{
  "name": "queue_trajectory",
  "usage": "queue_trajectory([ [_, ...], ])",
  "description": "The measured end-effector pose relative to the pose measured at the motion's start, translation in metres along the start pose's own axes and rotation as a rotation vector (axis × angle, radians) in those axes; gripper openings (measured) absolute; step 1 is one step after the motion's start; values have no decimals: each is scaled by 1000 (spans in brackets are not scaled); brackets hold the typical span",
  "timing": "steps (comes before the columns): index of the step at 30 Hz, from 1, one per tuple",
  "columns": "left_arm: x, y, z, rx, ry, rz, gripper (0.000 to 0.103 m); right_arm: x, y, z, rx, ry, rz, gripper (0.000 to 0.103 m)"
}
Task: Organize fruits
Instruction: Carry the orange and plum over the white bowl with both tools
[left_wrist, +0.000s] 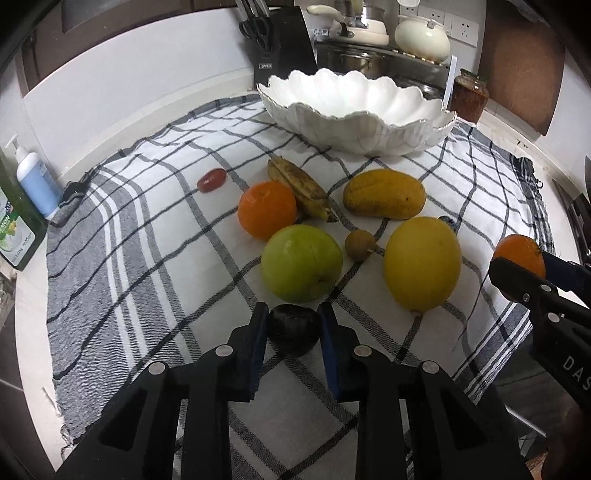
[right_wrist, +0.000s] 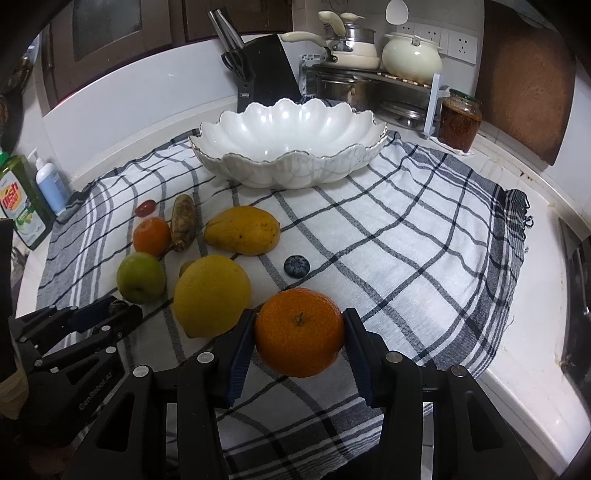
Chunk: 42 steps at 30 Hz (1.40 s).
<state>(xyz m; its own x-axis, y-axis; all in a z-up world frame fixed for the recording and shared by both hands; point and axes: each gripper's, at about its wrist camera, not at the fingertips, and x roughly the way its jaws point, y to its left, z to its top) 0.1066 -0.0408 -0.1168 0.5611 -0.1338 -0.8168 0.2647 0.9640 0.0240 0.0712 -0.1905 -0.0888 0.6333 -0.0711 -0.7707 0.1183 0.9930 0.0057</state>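
Beside the green apple (left_wrist: 301, 267), left gripper (left_wrist: 293, 328) clamps dark plum (left_wrist: 293, 334); right gripper (right_wrist: 299, 332) grips orange (right_wrist: 299, 332).

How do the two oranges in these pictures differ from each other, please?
The clamped orange sits between the right hand-held gripper pads; the loose orange lies free on the checked cloth. The clamped orange shows its stem; the loose orange touches the banana. Both are round with bright orange peel.

left wrist: close, angled down past own fingers | right wrist: same, from the right | shared: checked cloth (left_wrist: 155, 236), white bowl (right_wrist: 288, 162)
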Motion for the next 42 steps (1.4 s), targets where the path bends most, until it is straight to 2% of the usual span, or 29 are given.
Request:
queue_trajectory([
  [16, -32, -3, 29, 10, -66, -6, 28, -27, -7, 24, -1, -70, 10, 48],
  [29, -43, -11, 86, 39, -152, -13, 28, -22, -27, 70, 17, -125, 7, 48],
  [42, -21, -17, 146, 36, -206, 0, 28, -5, -44, 130, 1, -203, -50, 48],
])
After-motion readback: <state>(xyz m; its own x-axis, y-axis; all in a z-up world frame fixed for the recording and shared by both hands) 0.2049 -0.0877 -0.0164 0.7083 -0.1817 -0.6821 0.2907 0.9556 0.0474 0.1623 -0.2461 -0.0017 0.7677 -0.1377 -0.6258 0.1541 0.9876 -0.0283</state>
